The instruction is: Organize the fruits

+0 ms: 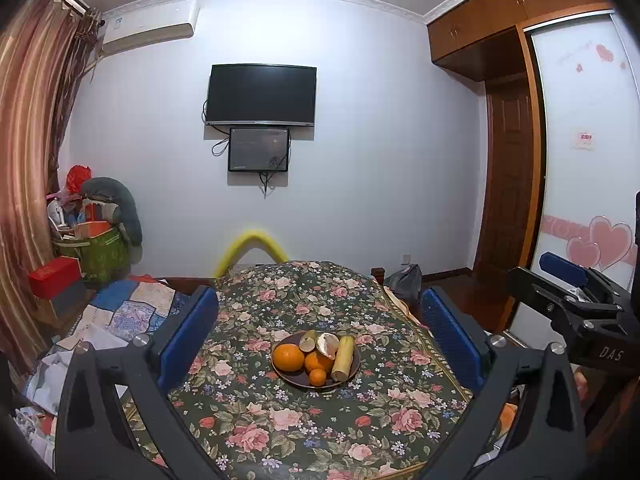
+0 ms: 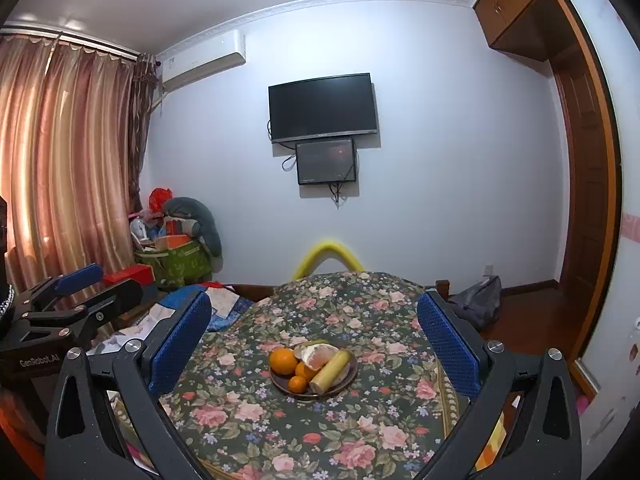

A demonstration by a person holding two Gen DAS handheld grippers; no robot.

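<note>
While you hold both tools above the near edge of the desk [image 1: 256, 420], your left hand-held gripper [image 1: 320, 336] has its blue pads [image 1: 188, 336] spread wide with nothing between them. Your right hand-held gripper [image 2: 316, 340] is spread just as wide and holds nothing either. Both point toward the plate [image 1: 352, 374], which sits near the middle of the flowered cloth, well apart from either tool.

On the plate, a big orange [image 1: 288, 357] lies at the left. A mid orange [image 1: 318, 361] touches it on the right, and a small orange [image 1: 317, 377] rests just in front of that one. A banana [image 1: 344, 358] lies along the right side, its cut end toward you. A peeled citrus [image 1: 327, 345] leans between the banana and the oranges, and a cut greenish fruit [image 1: 308, 341] sits behind the big orange, at the back of the plate.

In the left wrist view, your right tool shows at the right edge. Beyond the desk, a TV [image 1: 261, 94] hangs on the wall.
</note>
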